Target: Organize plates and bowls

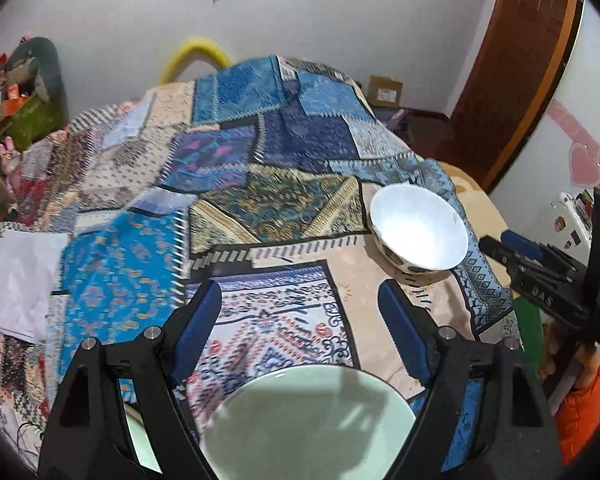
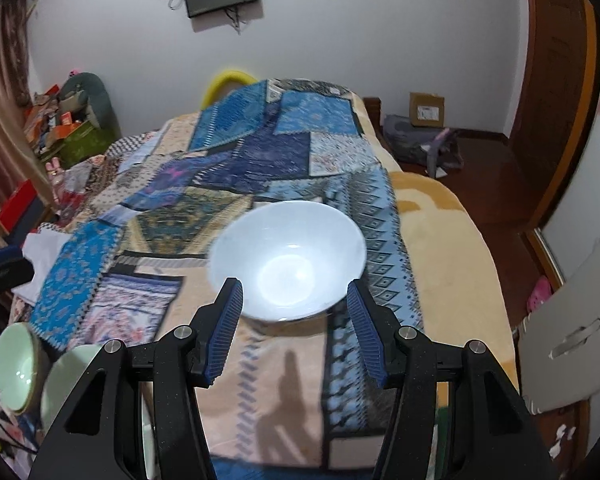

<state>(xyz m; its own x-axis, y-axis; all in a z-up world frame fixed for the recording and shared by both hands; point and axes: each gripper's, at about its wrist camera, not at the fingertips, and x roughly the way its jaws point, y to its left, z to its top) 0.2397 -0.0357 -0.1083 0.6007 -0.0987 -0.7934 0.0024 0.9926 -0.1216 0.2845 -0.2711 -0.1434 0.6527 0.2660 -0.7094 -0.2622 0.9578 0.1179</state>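
my left hand-held gripper point(image 1: 300, 320) is released, fingers spread above a pale green plate point(image 1: 308, 424) at the bed's near edge. my right hand-held gripper point(image 2: 296, 320) is released too, fingers either side of the white bowl point(image 2: 288, 260), not clamping it. bowl sits on the patchwork quilt point(image 2: 236, 152).

The left gripper point(image 1: 300, 324) is spread wide, holding nothing, its blue pads point(image 1: 198, 332) angled outward. The right gripper point(image 2: 294, 328) also stands wide apart and empty, pointing forward; from the left view it reaches in from the right.
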